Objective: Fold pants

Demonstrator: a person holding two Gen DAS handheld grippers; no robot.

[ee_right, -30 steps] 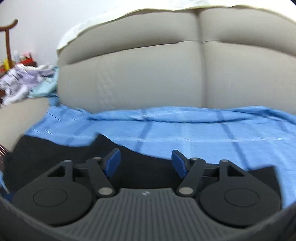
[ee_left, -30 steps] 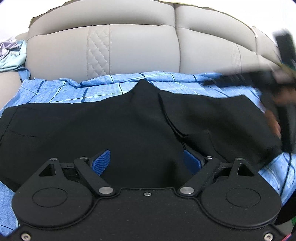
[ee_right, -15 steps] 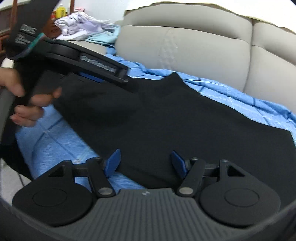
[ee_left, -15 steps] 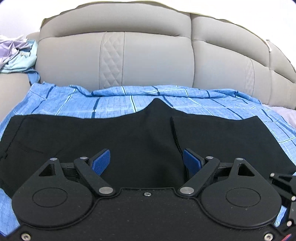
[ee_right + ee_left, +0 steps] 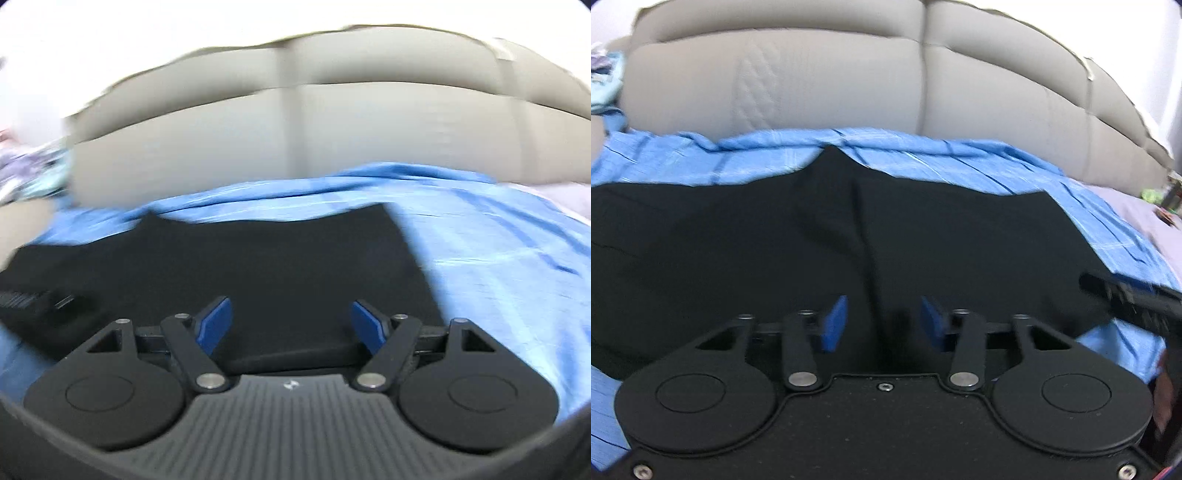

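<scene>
Black pants lie spread flat on a blue plaid sheet on a sofa seat, with a fold seam running down the middle. My left gripper is open, low over the pants' near edge at the seam, holding nothing. My right gripper is open and empty over the right part of the pants, near their front edge. The right gripper also shows in the left wrist view at the pants' right corner. The left gripper shows blurred in the right wrist view at far left.
A beige padded sofa backrest rises right behind the sheet. Crumpled clothes lie on the left armrest. Small items sit on a pale surface at far right. Both views are motion-blurred.
The left gripper has narrowed its opening and moved in closer over the seam. The right gripper swung back round to face the backrest over the pants' right end.
</scene>
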